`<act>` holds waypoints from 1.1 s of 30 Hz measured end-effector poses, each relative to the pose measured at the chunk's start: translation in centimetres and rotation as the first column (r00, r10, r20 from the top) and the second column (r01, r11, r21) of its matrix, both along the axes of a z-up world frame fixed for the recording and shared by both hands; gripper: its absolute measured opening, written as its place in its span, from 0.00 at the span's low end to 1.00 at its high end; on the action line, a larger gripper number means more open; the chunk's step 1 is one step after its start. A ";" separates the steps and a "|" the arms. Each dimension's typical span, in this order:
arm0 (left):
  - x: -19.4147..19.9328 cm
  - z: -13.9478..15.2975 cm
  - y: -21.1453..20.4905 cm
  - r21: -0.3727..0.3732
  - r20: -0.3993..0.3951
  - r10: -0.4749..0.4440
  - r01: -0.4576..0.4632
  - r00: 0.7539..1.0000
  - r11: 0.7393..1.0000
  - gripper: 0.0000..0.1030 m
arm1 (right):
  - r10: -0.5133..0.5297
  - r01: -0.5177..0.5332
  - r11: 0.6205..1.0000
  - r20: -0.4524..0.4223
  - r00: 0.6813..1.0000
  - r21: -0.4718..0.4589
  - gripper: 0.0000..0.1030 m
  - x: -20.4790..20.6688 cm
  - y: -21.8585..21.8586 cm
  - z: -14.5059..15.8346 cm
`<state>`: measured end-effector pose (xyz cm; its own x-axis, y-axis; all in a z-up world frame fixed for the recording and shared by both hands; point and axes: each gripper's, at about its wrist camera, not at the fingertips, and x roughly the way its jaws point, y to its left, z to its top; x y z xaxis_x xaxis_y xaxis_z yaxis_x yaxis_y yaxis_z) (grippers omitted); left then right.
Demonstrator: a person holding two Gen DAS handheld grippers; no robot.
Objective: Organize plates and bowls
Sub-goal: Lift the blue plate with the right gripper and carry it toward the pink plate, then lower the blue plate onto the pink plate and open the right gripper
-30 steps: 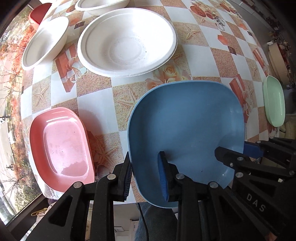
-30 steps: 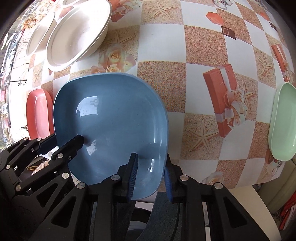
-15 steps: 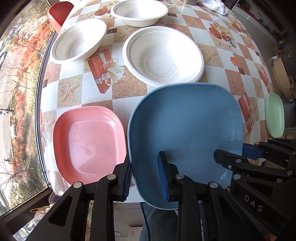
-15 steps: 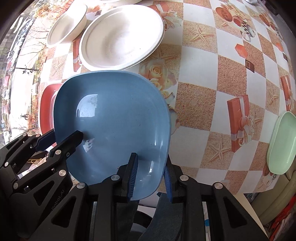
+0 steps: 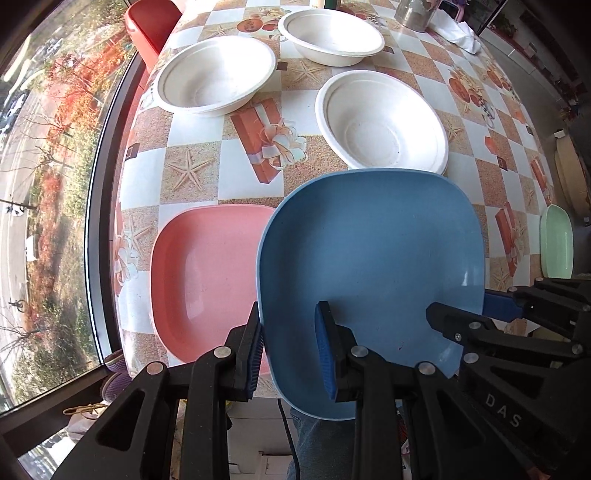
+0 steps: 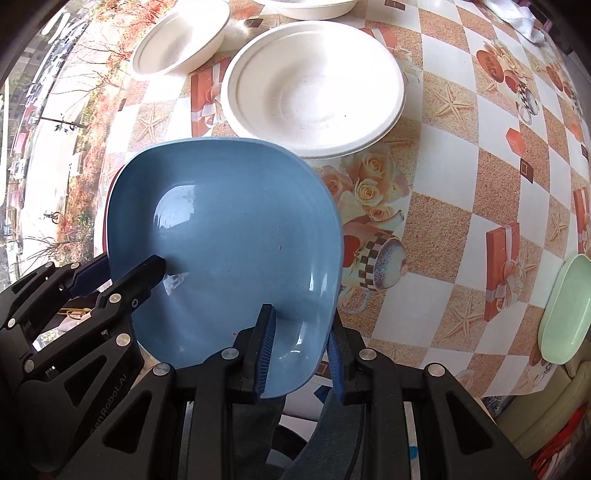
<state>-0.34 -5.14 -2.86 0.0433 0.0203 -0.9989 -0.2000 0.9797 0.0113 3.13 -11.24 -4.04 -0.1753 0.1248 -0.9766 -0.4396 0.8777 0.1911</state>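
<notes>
Blue plate is held above the near edge of the table by both grippers at once. Its near-left rim is clamped between the fingers of the left gripper, one blue pad inside the dish and the other on the outside of the rim. Its opposite near rim is gripped the same way by the right gripper, whose jaws are closed on the plate's edge. In the left wrist view the right gripper's fingers are seen entering from the lower right, and in the right wrist view the left gripper's fingers are seen at the lower left.

Just beside the blue plate, on its left, a pink plate is seen lying on the patterned tablecloth near the window edge; its right side is overlapped by the blue plate in the left wrist view, and only a thin sliver of it is visible in the right wrist view. Beyond the blue plate a white bowl is set on the cloth, with two further white bowls and farther back. A pale green plate is seen well apart at the right edge of the table.
</notes>
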 end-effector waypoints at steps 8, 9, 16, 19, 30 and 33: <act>-0.8 0.4 2.5 0.018 0.012 0.028 -0.028 1.000 0.999 0.28 | 0.038 -0.038 0.999 0.006 0.999 0.013 0.29 -1.9 3.3 -1.0; -0.9 0.6 2.9 0.020 0.015 0.032 -0.032 0.999 0.999 0.28 | 0.042 -0.042 0.999 0.006 0.999 0.015 0.29 -2.1 3.7 -1.1; -2.1 0.4 5.6 0.030 0.009 0.078 -0.078 0.997 0.996 0.28 | 0.088 -0.088 0.996 0.007 0.996 0.027 0.29 -3.6 6.8 -2.0; -2.6 0.1 6.6 0.036 -0.006 0.091 -0.091 0.996 0.995 0.28 | 0.104 -0.104 0.994 -0.011 0.994 0.032 0.29 -4.2 7.7 -3.4; -1.7 -1.6 9.0 0.090 -0.031 0.065 -0.062 0.997 0.994 0.28 | 0.047 -0.039 0.997 -0.107 0.993 0.071 0.29 -5.7 12.1 -6.5; -1.3 -1.8 9.3 0.115 -0.027 0.046 -0.043 0.999 0.992 0.28 | -0.008 0.020 0.997 -0.140 0.990 0.080 0.29 -5.6 13.0 -7.4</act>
<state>-1.66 4.13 -4.63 0.0105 0.1361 -0.9906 -0.2412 0.9618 0.1296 -2.43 1.73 -11.43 -0.3064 0.2061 -0.9293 -0.3914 0.8627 0.3203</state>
